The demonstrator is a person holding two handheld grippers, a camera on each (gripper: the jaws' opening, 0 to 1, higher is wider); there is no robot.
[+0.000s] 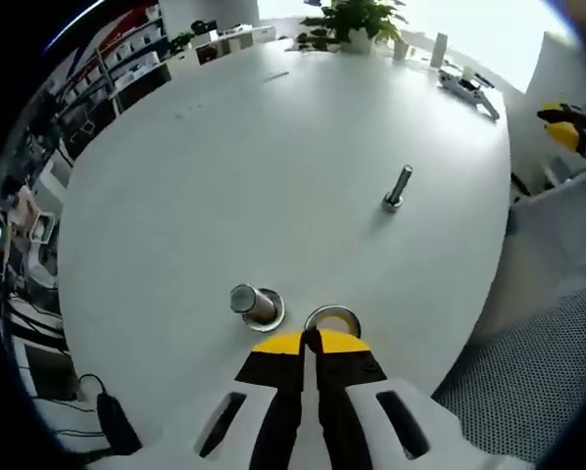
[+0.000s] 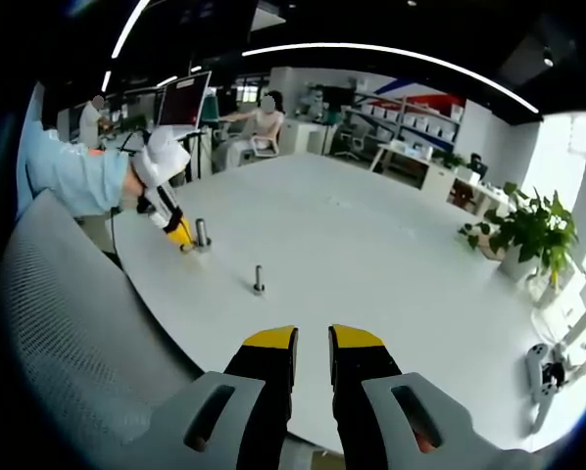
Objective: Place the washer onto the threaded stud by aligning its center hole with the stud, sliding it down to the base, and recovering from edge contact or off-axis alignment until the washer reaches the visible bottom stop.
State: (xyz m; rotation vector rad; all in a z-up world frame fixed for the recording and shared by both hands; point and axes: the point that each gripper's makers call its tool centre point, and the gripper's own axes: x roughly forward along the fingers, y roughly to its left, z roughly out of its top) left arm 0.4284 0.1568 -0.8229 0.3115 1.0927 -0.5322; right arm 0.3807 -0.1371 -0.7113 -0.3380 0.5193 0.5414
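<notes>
I am judging the washer (image 1: 332, 319) thin, rigid, light and slick; best pinched by its rim, hole left free. It is lying flat on the white surface (image 1: 273, 166) just beyond my left tool (image 1: 311, 342); that tool's jaws are nearly together and appear to be gripping nothing; a short stud (image 1: 254, 304) is standing just beside, a second stud (image 1: 398, 187) well apart. My right tool (image 2: 313, 339) is hovering part-open, empty.
</notes>
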